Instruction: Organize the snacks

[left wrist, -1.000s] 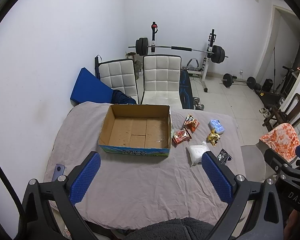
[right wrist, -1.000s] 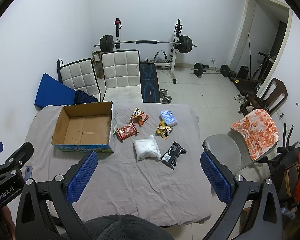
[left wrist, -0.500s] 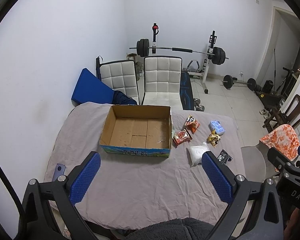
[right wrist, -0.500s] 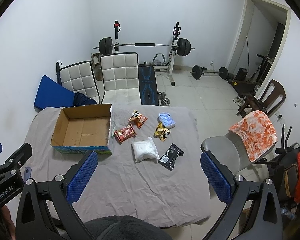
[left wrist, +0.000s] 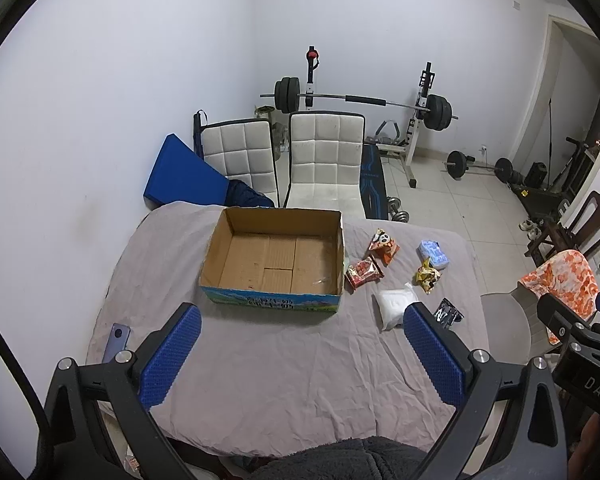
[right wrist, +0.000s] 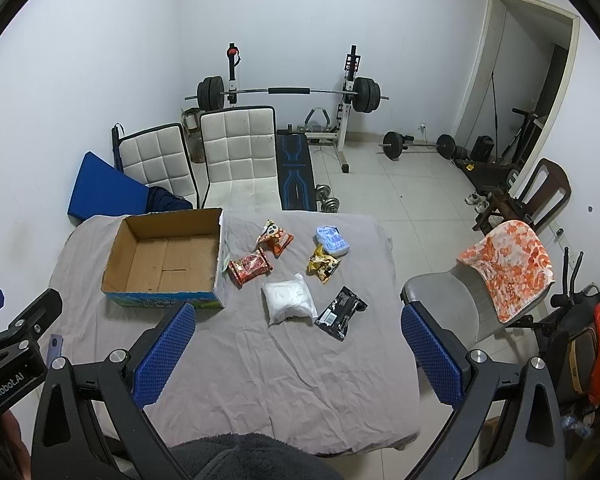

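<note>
An empty cardboard box (left wrist: pixel 274 258) (right wrist: pixel 164 258) stands on the grey-clothed table (left wrist: pixel 280 364) (right wrist: pixel 276 376). To its right lie several snack packs: a red pack (right wrist: pixel 250 266) (left wrist: pixel 363 273), an orange panda pack (right wrist: pixel 275 237) (left wrist: pixel 384 245), a light blue pack (right wrist: pixel 332 240) (left wrist: pixel 433 253), a yellow pack (right wrist: pixel 324 266) (left wrist: pixel 428 279), a white pouch (right wrist: pixel 288 304) (left wrist: pixel 394 307) and a black pack (right wrist: pixel 341 312) (left wrist: pixel 448 314). My left gripper (left wrist: pixel 300 358) hovers open above the near table edge, holding nothing. My right gripper (right wrist: pixel 296 360) is likewise open and holds nothing, well short of the snacks.
A phone (left wrist: pixel 116 342) lies at the table's left edge. Two white chairs (left wrist: pixel 324 160) stand behind the table, with a barbell rack (left wrist: pixel 360 100) beyond. A grey chair with an orange cloth (right wrist: pixel 504 264) stands to the right.
Both views have shifted slightly, so the table and snacks sit a little further from the cameras. Nothing on the table has moved and both grippers stay open.
</note>
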The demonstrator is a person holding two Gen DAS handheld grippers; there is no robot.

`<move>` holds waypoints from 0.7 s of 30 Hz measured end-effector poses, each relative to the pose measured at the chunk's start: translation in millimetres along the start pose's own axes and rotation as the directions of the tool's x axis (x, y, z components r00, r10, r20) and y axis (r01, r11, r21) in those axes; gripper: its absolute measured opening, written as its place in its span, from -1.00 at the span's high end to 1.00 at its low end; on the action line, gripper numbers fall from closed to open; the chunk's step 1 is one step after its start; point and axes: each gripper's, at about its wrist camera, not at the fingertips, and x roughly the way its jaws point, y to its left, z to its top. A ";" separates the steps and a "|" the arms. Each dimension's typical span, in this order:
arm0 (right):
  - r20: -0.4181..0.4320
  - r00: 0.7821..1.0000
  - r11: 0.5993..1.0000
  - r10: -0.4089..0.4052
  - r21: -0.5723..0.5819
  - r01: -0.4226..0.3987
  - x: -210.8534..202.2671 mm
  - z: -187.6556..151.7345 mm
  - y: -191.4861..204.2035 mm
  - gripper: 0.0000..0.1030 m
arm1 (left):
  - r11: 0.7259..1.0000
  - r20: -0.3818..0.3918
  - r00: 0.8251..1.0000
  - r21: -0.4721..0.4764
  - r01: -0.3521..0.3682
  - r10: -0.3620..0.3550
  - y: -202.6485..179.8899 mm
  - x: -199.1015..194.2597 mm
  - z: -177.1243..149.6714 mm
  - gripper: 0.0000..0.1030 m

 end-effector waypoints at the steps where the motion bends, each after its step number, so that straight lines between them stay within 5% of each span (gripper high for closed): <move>1: -0.001 1.000 1.000 -0.001 -0.001 0.001 0.1 0.1 -0.1 -1.00 | 1.000 -0.001 1.000 0.000 -0.001 0.001 0.0 0.2 -0.5 -1.00; 14: -0.020 1.000 1.000 0.004 0.023 -0.003 10.9 -1.8 -10.4 -1.00 | 1.000 -0.013 1.000 -0.003 0.009 -0.009 -1.2 5.7 -5.1 -1.00; 21: -0.130 0.991 0.988 -0.015 0.148 0.035 77.3 5.1 -57.5 -1.00 | 0.998 -0.050 0.998 0.049 0.044 -0.042 -17.0 48.5 11.9 -1.00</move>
